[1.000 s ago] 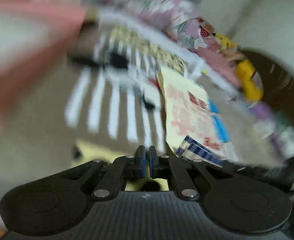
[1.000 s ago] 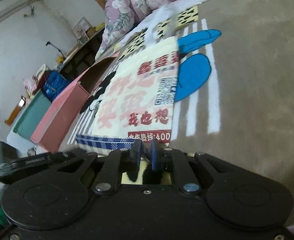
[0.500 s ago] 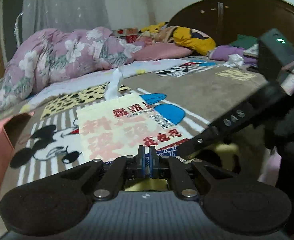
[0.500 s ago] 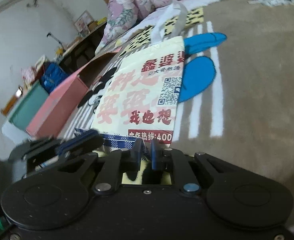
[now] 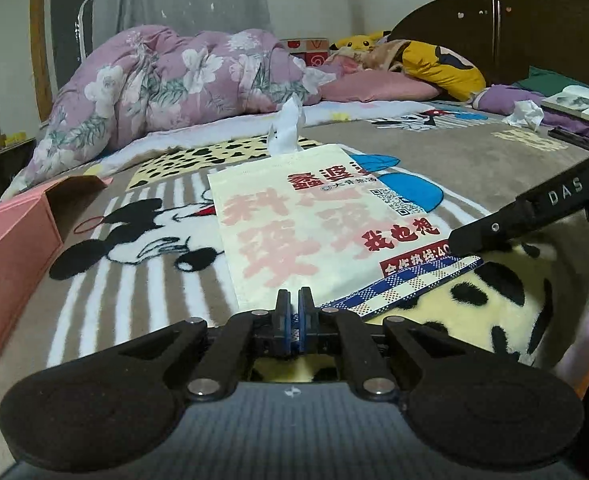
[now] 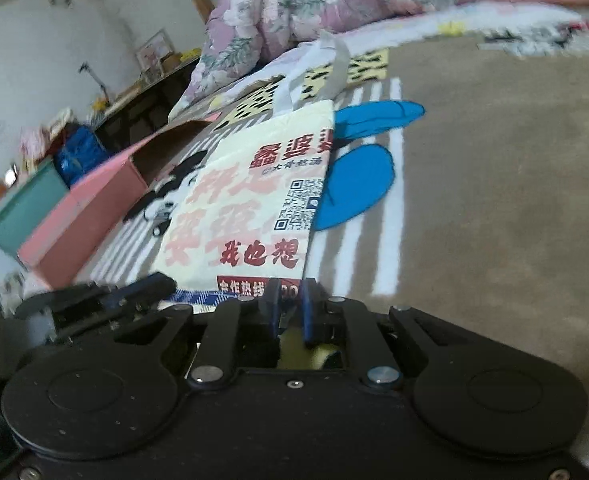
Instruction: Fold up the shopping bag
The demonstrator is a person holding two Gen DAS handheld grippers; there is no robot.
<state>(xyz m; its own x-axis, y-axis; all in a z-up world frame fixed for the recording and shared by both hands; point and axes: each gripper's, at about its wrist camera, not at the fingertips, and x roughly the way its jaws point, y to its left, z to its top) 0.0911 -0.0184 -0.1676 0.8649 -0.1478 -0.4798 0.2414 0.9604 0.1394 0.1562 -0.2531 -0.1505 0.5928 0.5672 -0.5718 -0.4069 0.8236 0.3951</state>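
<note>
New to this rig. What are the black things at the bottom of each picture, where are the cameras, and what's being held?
No robot arm here: a person holds one two-finger gripper in each hand, and each carries a fisheye camera looking along its fingers. The left gripper and right gripper are the black parts. Both are shut on the near blue-checked edge of the cream fabric shopping bag with red lettering, which lies flat on a brown cartoon-print blanket. The right gripper also shows from the side in the left view. An open pink cardboard box sits left of the bag.

Pink box [image 5: 12, 236] beside floral quilt [image 5: 166, 76]
</note>
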